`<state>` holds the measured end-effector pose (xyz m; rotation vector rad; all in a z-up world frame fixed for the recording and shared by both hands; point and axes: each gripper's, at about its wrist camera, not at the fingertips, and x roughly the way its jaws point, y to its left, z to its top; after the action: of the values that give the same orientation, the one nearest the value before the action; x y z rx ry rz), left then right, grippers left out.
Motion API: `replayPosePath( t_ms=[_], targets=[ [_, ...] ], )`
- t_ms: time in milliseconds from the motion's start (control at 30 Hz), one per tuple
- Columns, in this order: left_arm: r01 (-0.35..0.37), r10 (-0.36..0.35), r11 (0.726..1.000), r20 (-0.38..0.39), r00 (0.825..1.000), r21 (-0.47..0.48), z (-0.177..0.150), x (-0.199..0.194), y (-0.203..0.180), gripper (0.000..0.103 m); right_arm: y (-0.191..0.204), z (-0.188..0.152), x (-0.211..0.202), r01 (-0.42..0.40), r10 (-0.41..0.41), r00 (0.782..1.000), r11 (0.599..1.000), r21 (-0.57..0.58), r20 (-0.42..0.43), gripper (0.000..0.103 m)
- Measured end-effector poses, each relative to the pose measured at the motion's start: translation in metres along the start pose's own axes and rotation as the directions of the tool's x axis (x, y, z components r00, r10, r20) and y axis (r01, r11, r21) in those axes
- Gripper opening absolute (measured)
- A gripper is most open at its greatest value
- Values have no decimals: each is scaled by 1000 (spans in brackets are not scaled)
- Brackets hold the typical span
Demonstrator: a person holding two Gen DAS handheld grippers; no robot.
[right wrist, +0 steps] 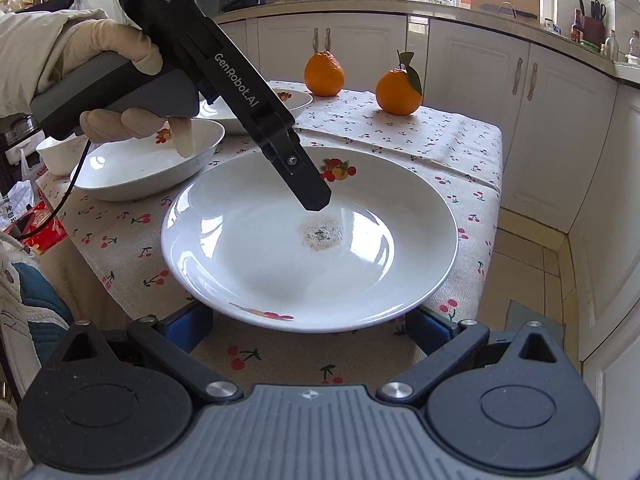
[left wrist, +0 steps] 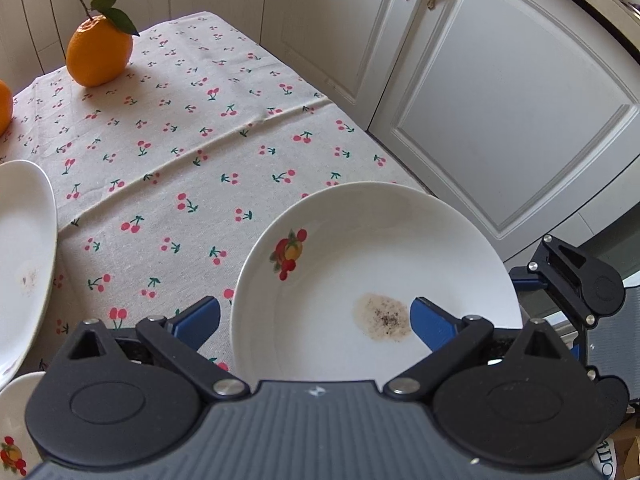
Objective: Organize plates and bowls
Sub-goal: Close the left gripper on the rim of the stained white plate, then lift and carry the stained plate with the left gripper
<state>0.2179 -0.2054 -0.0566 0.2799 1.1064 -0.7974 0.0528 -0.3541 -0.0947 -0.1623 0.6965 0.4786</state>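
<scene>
The soiled plate (right wrist: 308, 240) sits at the desk's (right wrist: 452, 140) near edge. The left claw (left wrist: 316, 316), spread open, straddles its 9 o'clock rim; one finger (right wrist: 308, 188) hovers over the brown, speckled stain (right wrist: 320, 234) at its centre. The right claw (right wrist: 308, 324), also open, waits at 6 o'clock, fingers below the rim. At 10 o'clock a bowl (right wrist: 148, 168) holds nothing I can make out.

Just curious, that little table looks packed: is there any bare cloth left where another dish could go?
Yes. The widest bare patch of tablecloth lies between the leafy orange and the stained plate, running to the cupboard-side edge. In the right wrist view, a narrower strip lies in front of both oranges. It is crowded where the other bowls cluster beside that plate.
</scene>
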Motion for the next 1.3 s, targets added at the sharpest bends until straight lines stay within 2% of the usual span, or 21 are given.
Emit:
replayPosePath(
  t_ms=[233,633,967,1300],
  targets=[
    [49,-47,998,-69,997,26,7,10,3,85,-3,2,3,-19,19,1000,1000,-18,1,103],
    [90,-86,995,-106,991,35,12,10,5,85,-4,9,6,-31,29,999,999,-32,-43,103],
    [89,-84,995,-92,992,51,11,3,2,85,3,16,6,-7,2,997,998,-66,-82,103],
    [81,-79,996,-50,996,31,25,-7,11,85,-9,31,8,-34,27,996,996,-81,-86,103]
  ],
)
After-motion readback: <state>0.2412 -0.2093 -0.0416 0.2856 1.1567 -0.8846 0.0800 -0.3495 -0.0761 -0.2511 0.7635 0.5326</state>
